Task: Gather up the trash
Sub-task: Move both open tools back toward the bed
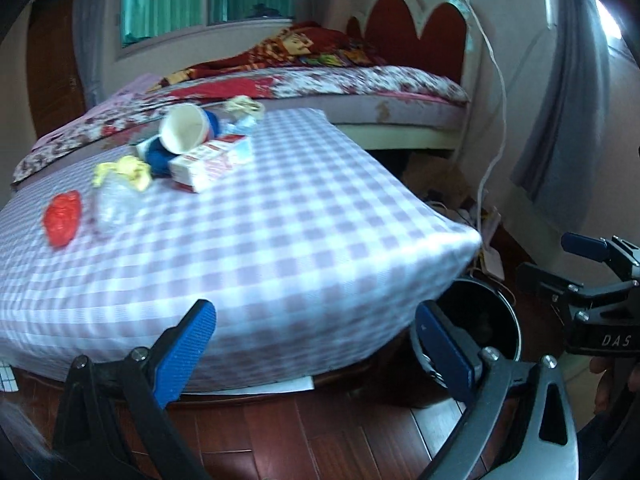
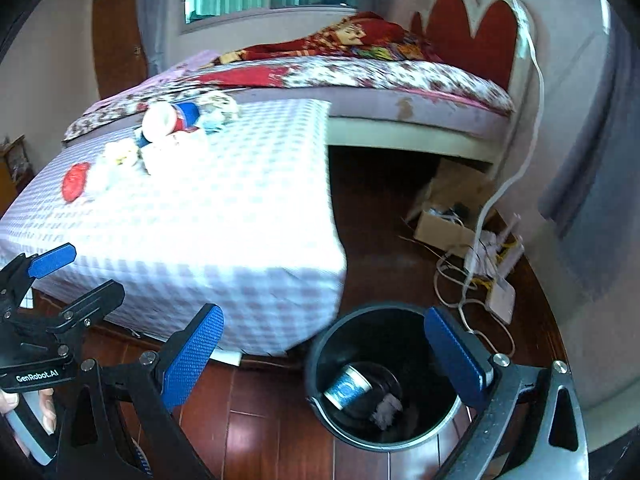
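Both grippers are held low over the wood floor (image 2: 280,432), in front of a checked-cloth worktop (image 1: 260,240); the left gripper (image 1: 316,344) is seen w/ fingers wide apart & nothing between them, the right gripper (image 2: 324,352) likewise wide & empty. The trash is still heaped at the far end of the worktop, well apart from both grippers: a paper cup (image 1: 186,126) tipped on its side, a red-and-white carton (image 1: 208,164) touching it, a yellow crumpled wrapper (image 1: 124,170), a clear plastic wad (image 1: 110,204) & a red crumpled piece (image 1: 62,218) nearest the left edge. A black bin (image 2: 384,376) stands on the floor just beside the worktop corner, w/ a blue can (image 2: 346,386) & a grey scrap already inside. Risks, as judged: the pieces are packed touching, so a neighbour could be dragged or knocked off the far edge toward the bed (image 1: 320,84) when one is pinched; the thin plastic could slip from the fingers; a loose white cable (image 2: 472,280) lies near the bin & could be snagged. Legible writing: "GenRobot.AI" on the left gripper body in the right view, "DAS" on the right gripper in the left view; carton print is too blurred to be read.
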### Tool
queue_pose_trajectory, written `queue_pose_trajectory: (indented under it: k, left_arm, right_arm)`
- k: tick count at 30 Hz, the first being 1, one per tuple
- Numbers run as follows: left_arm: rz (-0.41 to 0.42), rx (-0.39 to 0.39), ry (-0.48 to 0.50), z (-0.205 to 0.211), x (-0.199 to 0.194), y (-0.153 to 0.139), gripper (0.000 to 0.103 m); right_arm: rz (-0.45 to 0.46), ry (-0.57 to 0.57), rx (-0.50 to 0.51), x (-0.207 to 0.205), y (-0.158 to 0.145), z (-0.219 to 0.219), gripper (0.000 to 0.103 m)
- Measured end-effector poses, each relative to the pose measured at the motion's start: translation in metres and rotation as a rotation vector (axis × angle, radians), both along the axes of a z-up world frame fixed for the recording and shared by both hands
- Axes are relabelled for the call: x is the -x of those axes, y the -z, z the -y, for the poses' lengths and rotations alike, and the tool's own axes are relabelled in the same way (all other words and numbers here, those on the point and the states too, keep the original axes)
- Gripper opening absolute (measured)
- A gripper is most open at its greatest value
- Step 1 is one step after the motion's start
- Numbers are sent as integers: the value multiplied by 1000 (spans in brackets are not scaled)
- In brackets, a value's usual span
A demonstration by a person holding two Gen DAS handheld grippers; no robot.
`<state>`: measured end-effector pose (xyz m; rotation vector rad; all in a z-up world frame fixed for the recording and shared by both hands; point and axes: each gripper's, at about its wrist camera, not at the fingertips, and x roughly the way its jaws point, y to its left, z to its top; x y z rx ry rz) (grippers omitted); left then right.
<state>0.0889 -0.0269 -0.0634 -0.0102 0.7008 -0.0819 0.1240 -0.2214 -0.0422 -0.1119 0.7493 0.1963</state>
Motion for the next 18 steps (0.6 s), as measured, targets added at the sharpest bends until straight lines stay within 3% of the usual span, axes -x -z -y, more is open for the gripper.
queue_pose_trajectory:
  k: [18]
  left_arm:
    - [49,1,-251,-126,-5,-8,101]
  right_arm:
    - [29,-183,-43,-36,-24,-117,102]
